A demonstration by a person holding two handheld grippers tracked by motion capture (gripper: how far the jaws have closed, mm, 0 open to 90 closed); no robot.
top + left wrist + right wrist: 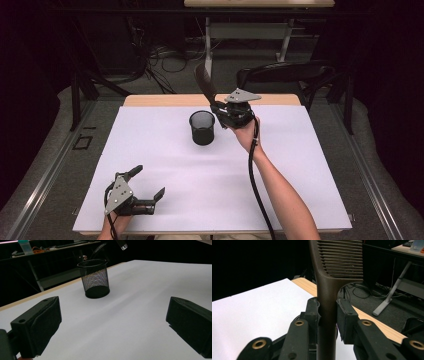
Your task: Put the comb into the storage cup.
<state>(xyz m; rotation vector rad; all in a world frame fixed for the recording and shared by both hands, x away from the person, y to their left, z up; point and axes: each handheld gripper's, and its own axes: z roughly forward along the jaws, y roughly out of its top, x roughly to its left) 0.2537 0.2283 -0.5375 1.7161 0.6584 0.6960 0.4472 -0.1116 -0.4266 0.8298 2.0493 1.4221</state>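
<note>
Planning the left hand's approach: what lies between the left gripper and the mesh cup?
Nothing: in the left gripper view, bare white table cover runs from the open left gripper to the mesh cup. The high view agrees.

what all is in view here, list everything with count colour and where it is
comb: 1, dark brown, clamped by its handle in the right gripper, teeth end up, above the far side of the table
mesh cup: 1, black, upright on the white sheet, far centre
white sheet: 1, covers the tabletop
table: 1, wood edge at the far side
chair: 1, black, beyond the table
right gripper: 1, black, held just right of the cup
left gripper: 1, black, jaws apart, near left corner
forearms: 2, entering from the near edge
</note>
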